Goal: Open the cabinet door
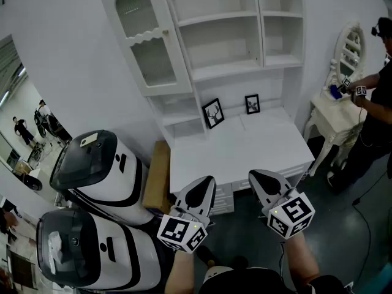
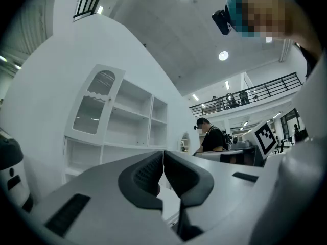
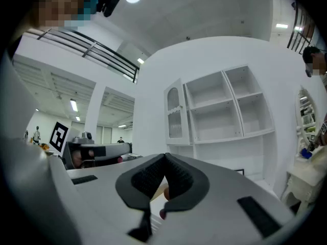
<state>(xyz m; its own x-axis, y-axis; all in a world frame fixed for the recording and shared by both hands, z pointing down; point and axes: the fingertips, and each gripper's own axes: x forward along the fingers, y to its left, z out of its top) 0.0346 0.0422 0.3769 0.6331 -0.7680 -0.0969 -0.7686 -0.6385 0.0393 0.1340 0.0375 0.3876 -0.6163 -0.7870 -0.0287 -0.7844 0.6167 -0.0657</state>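
White-framed, glass-paned cabinet door (image 1: 147,41) stands upright at the upper left of the shelf unit (image 1: 226,45). It is beyond the bench (image 1: 245,146) and well apart from both tools, with its small knob (image 1: 164,33) on the right edge. The left tool (image 1: 207,182) looks nearer to it than the right tool (image 1: 256,177), and each has its jaws pressed together on nothing.

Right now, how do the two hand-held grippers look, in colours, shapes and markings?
The white plastic left gripper and the matching right gripper look alike: smooth wedge-shaped shells that taper to black fingers with ribbed inner pads. At its rear each carries a white cube printed with black square markers, with a small bright light on it.
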